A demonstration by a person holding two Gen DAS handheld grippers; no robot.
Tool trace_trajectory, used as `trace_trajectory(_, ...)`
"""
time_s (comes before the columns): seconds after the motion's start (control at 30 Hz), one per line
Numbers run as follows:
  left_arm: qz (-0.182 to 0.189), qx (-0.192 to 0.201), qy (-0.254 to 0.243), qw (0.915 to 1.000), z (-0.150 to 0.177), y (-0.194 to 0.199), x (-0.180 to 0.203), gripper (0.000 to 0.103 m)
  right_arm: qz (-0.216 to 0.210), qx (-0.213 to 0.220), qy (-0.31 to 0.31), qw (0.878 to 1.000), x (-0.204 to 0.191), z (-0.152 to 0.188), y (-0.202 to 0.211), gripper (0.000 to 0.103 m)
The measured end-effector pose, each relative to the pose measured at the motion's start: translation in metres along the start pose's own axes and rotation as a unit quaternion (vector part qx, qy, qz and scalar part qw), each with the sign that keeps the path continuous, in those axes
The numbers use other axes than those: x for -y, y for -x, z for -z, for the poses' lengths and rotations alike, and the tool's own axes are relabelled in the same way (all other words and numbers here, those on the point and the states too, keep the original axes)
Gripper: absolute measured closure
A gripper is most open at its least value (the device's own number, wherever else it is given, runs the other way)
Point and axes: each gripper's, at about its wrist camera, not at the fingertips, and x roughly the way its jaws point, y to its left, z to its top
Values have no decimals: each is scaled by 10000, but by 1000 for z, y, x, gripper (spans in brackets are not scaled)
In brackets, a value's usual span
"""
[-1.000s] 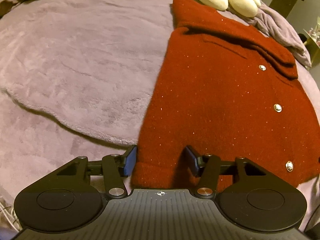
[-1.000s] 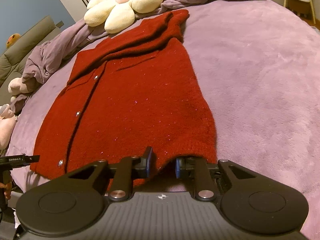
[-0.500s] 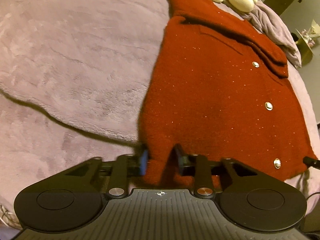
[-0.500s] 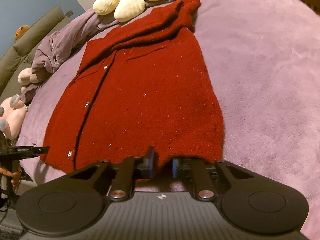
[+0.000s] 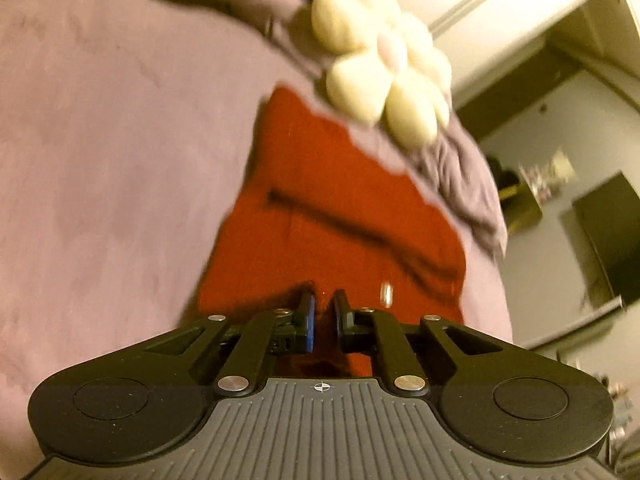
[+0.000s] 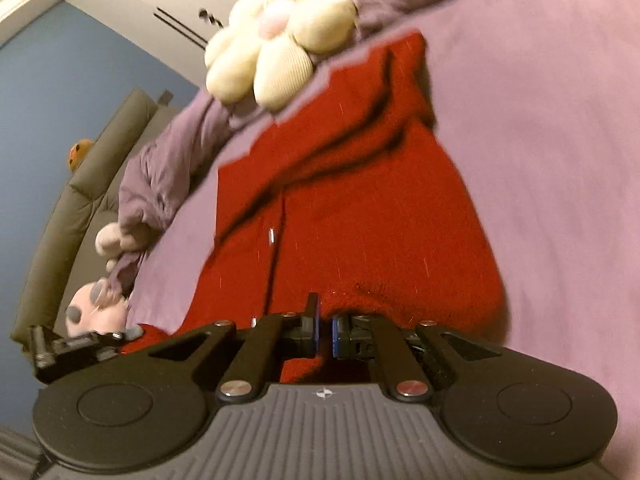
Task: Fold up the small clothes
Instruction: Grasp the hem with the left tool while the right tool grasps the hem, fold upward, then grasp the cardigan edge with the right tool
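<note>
Left wrist view: the left gripper (image 5: pixel 323 312) has its fingers pinched narrow on the hem of the red cardigan (image 5: pixel 320 208), which stretches ahead of the fingertips across the purple blanket (image 5: pixel 112 152). A flower pillow (image 5: pixel 384 76) lies beyond.

Right wrist view: the right gripper (image 6: pixel 325 320) likewise clamps the hem, cardigan spreading forward, its button (image 6: pixel 272 236) left of the fingers.

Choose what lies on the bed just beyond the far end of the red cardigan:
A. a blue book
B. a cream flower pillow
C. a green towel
B: the cream flower pillow rests at the far edge of the red cardigan on the purple bed.
</note>
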Motion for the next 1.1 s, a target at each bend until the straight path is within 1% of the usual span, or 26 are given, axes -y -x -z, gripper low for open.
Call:
trace_trajectory(0.1, -243, 172, 55, 9995, -24, -27, 5, 92, 378, 299, 134, 9987, -5, -27, -20, 98)
trace_trajectory(0.17, -499, 290, 167, 9982, -33, -44, 2, 91, 662, 465, 132, 9966, -5, -40, -32, 98)
trace_trajectory(0.2, -616, 324, 141, 9975, -36, -52, 1, 91, 788, 529, 200, 9953, -5, -44, -36, 96)
trace_trajectory(0.23, -685, 368, 104, 9969, -37, -56, -2, 91, 921, 599, 257, 9936, -5, -47, -40, 95)
trace_trajectory(0.27, -735, 384, 73, 9965, -38, -59, -4, 92, 1051, 682, 317, 9916, -5, -49, -40, 91)
trace_trajectory(0.3, -766, 347, 26, 9965, -38, -61, -6, 92, 1092, 743, 360, 9906, -2, -49, -38, 84)
trace_trajectory(0.33, -819, 278, -24, 9963, -37, -62, -9, 92, 1087, 762, 376, 9904, 1, -47, -36, 80)
trace_trajectory(0.37, -842, 213, -69, 9962, -40, -62, -15, 92, 1112, 767, 394, 9900, 4, -45, -31, 68)
trace_trajectory(0.4, -861, 150, -164, 9960, -37, -63, -19, 92, 1129, 749, 466, 9897, 7, -43, -25, 60)
trace_trajectory(0.47, -959, 73, -253, 9950, -31, -62, -26, 92, 1303, 730, 839, 9852, 8, -35, -14, 56)
trace_trajectory(0.5, -978, 20, -253, 9949, -28, -61, -29, 92, 1437, 757, 1141, 9801, 7, -30, -7, 54)
trace_trajectory(0.53, -970, -39, -225, 9950, -24, -60, -33, 92, 1470, 760, 1479, 9751, 5, -23, -1, 54)
trace_trajectory(0.57, -954, -85, -194, 9952, -20, -59, -36, 92, 1458, 723, 1712, 9717, 3, -20, 2, 51)
trace_trajectory(0.63, -891, -147, -221, 9957, -14, -59, -39, 89, 1452, 480, 2249, 9623, -5, -9, 1, 49)
trace_trajectory(0.7, -867, -209, -327, 9955, -5, -59, -37, 82, 1478, 184, 2868, 9463, -18, 0, -9, 49)
trace_trajectory(0.77, -860, -237, -422, 9951, 3, -58, -34, 79, 1478, 20, 3357, 9303, -29, 5, -23, 47)
trace_trajectory(0.8, -864, -244, -439, 9950, 6, -57, -32, 75, 1501, -51, 3564, 9222, -33, 6, -31, 39)
trace_trajectory(0.83, -873, -255, -447, 9949, 9, -56, -31, 74, 1519, -121, 3719, 9157, -36, 6, -39, 36)
trace_trajectory(0.87, -870, -269, -469, 9947, 11, -55, -30, 73, 1571, -206, 3857, 9089, -37, 6, -48, 35)
trace_trajectory(0.9, -868, -277, -500, 9946, 12, -55, -29, 70, 1623, -358, 3943, 9039, -37, 4, -59, 35)
trace_trajectory(0.93, -882, -287, -546, 9942, 12, -55, -28, 68, 1651, -522, 3970, 9013, -36, 4, -69, 36)
trace_trajectory(0.97, -890, -291, -602, 9938, 12, -55, -26, 67, 1707, -688, 3973, 8991, -34, 4, -79, 52)
trace_trajectory(1.0, -894, -287, -655, 9934, 11, -54, -25, 66, 1718, -768, 3967, 8984, -33, 4, -84, 83)
trace_trajectory(1.03, -897, -277, -724, 9929, 10, -55, -24, 66, 1716, -744, 3986, 8978, -33, 6, -84, 95)
trace_trajectory(1.07, -908, -256, -821, 9921, 9, -55, -21, 65, 1692, -597, 4040, 8970, -36, 7, -82, 95)
trace_trajectory(1.1, -901, -224, -927, 9914, 8, -55, -19, 62, 1633, -390, 4037, 8994, -37, 5, -75, 95)
